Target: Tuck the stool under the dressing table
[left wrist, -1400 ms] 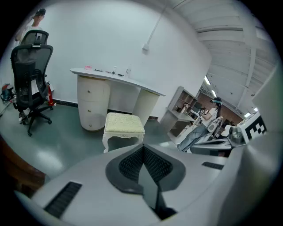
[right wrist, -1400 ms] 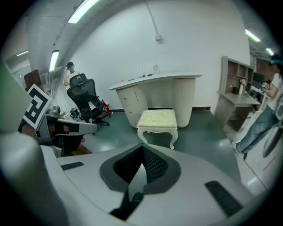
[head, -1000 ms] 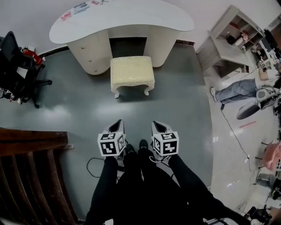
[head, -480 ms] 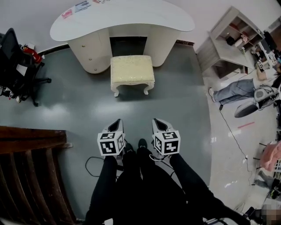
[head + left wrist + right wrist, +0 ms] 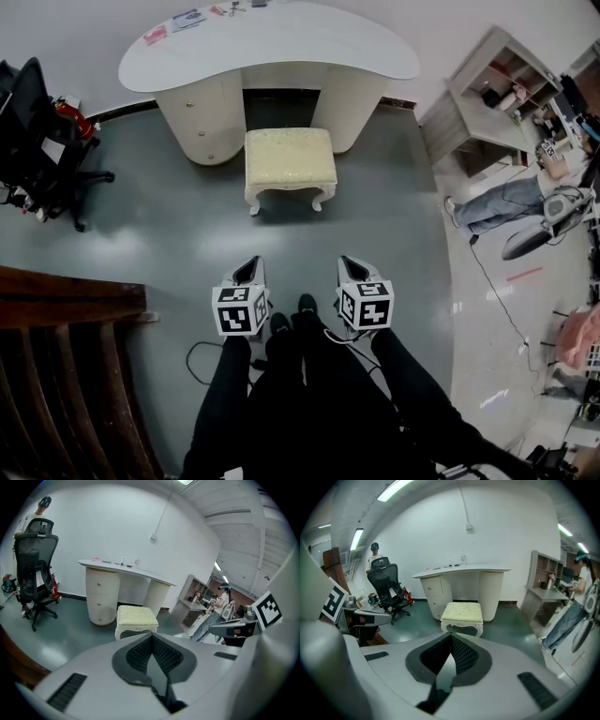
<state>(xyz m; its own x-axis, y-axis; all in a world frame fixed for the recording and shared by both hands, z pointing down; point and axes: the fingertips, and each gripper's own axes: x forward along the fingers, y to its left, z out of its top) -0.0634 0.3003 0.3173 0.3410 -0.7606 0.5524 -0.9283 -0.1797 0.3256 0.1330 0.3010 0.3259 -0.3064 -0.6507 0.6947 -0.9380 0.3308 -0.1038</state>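
A cream padded stool (image 5: 290, 159) with white curved legs stands on the grey floor, just in front of the knee gap of the white curved dressing table (image 5: 272, 42). Its seat is mostly outside the gap. My left gripper (image 5: 250, 266) and right gripper (image 5: 350, 265) hang side by side low over the floor, well short of the stool, and touch nothing. Both point at the stool. In the left gripper view the jaws of the left gripper (image 5: 152, 637) meet, with the stool (image 5: 136, 617) ahead. The right gripper (image 5: 451, 637) is likewise shut and empty, facing the stool (image 5: 462, 612).
A black office chair (image 5: 37, 131) stands at the left and dark wooden furniture (image 5: 66, 375) at the lower left. A grey shelf unit (image 5: 487, 94) and a person's legs (image 5: 497, 202) are at the right. A cable (image 5: 202, 352) loops on the floor by my feet.
The head view has shifted a little, so the table and stool sit slightly lower and to the right. The stool has not moved against the table. Both grippers stay shut.
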